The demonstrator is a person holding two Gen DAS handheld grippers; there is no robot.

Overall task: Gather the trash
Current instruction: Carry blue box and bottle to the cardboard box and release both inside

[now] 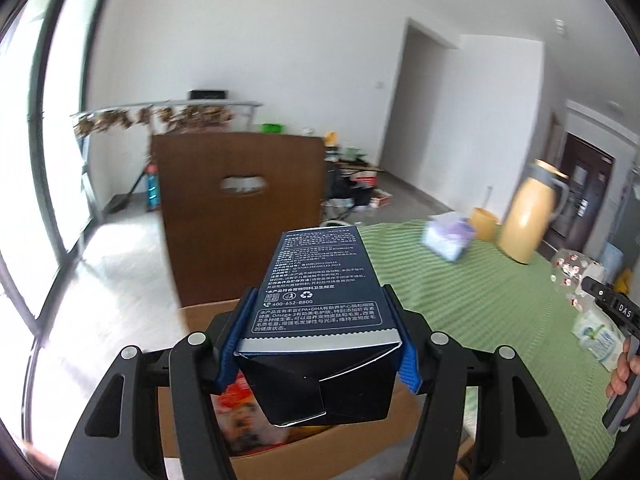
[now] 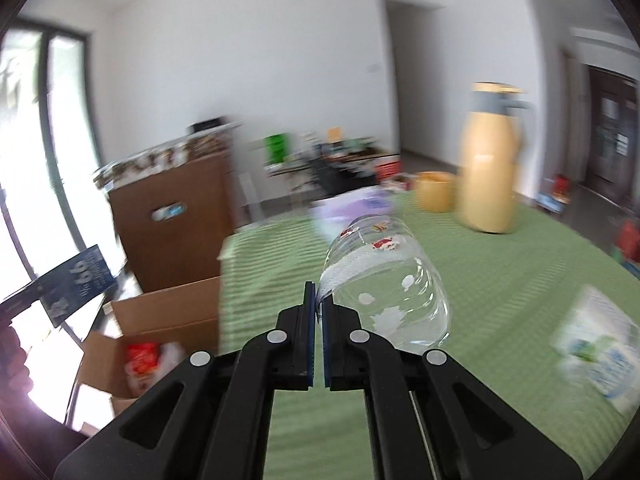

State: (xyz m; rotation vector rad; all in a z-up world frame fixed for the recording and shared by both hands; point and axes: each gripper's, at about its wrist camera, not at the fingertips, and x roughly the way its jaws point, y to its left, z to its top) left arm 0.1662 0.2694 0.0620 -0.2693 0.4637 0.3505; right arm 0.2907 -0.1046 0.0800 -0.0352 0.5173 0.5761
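My left gripper point(image 1: 318, 340) is shut on a dark blue carton point(image 1: 316, 280) with white print and holds it above an open cardboard box point(image 1: 320, 446) that has red wrappers inside. The carton point(image 2: 76, 284) and the box point(image 2: 168, 320) also show at the left of the right wrist view. My right gripper point(image 2: 318, 308) is shut on the rim of a clear plastic cup point(image 2: 384, 280) with red and white marks, held tilted above the green tablecloth point(image 2: 500, 288). The cup point(image 1: 568, 276) and the right gripper point(image 1: 612, 312) show at the right of the left wrist view.
On the cloth stand a tan thermos jug point(image 2: 490, 160), a yellow cup point(image 2: 436, 190), a purple tissue pack point(image 2: 352, 206) and a white-green packet point(image 2: 596, 356). A brown chair back point(image 1: 240, 208) stands behind the box. Clutter lies on the floor beyond point(image 1: 352, 188).
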